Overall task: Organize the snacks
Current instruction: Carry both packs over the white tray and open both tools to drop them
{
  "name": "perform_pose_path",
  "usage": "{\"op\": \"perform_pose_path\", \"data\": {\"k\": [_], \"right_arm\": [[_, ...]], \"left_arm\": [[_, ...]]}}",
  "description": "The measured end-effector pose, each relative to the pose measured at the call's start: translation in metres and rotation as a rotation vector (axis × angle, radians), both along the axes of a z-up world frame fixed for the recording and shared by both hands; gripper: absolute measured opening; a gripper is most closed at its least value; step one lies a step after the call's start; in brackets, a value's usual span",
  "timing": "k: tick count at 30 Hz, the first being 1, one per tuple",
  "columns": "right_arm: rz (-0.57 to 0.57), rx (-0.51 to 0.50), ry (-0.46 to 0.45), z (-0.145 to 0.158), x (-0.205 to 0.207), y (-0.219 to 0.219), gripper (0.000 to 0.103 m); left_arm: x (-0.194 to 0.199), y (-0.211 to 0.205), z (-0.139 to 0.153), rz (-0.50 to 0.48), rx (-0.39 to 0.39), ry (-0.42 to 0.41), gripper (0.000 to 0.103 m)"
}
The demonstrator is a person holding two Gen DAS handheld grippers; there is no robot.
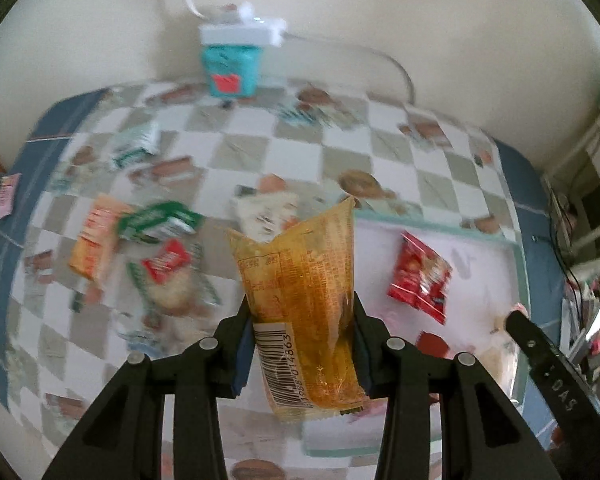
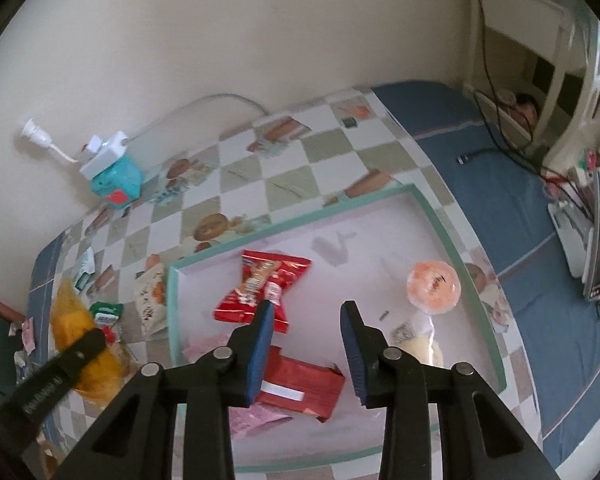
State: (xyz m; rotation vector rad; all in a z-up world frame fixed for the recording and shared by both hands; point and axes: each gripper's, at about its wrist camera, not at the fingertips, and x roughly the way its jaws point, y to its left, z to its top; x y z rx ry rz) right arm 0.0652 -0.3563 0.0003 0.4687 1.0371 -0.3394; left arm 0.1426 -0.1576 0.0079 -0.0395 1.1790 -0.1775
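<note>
left wrist: yellow snack packet (image 1: pixel 304 304) clamped between fingers (image 1: pixel 242 344).

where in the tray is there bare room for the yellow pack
Free: the tray floor's far half, between the red snack bag and the orange ball. Crowded: its near end around the flat red pack.

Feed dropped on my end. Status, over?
Left gripper shut on yellow packet, held above the table. Right gripper open over tray. Nothing blocking.
</note>
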Motion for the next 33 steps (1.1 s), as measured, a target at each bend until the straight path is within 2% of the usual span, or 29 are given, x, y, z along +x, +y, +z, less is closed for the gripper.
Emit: {"op": "perform_pose_path", "data": {"k": [8,15,20,23,24,25,27,30,33], "right_arm": [[-0.009,0.042,0.058,-0.024,-0.003,-0.008,0.037],[0.006,0.047,0.057,-0.028,0.0,-0.01,0.037],[0.011,0.056,0.073,-0.036,0.007,-0.01,0.037],[0.006,0.053,0.084,-0.039,0.007,-0.011,0.037],[0.003,0.051,0.086,-0.039,0.008,-0.011,0.037],[0.001,0.05,0.087,-0.039,0.008,-0.012,0.037],[-0.003,0.046,0.087,-0.038,0.007,-0.012,0.037],[-0.004,0.037,0.083,-0.036,0.007,-0.011,0.037],[-0.007,0.029,0.079,-0.033,0.007,-0.009,0.037]], "left_arm": [[0.014,-0.034,-0.023,-0.023,0.013,-0.032,0.043],[0.03,-0.064,-0.032,-0.069,0.088,-0.149,0.043],[0.038,-0.078,-0.046,-0.096,0.111,-0.165,0.043],[0.04,-0.082,-0.051,-0.114,0.098,-0.159,0.044],[0.04,-0.082,-0.052,-0.119,0.091,-0.156,0.052],[0.04,-0.083,-0.052,-0.125,0.085,-0.149,0.065],[0.04,-0.083,-0.051,-0.129,0.078,-0.137,0.077],[0.038,-0.081,-0.041,-0.13,0.08,-0.14,0.078],[0.039,-0.074,-0.031,-0.108,0.142,-0.106,0.079]]}}
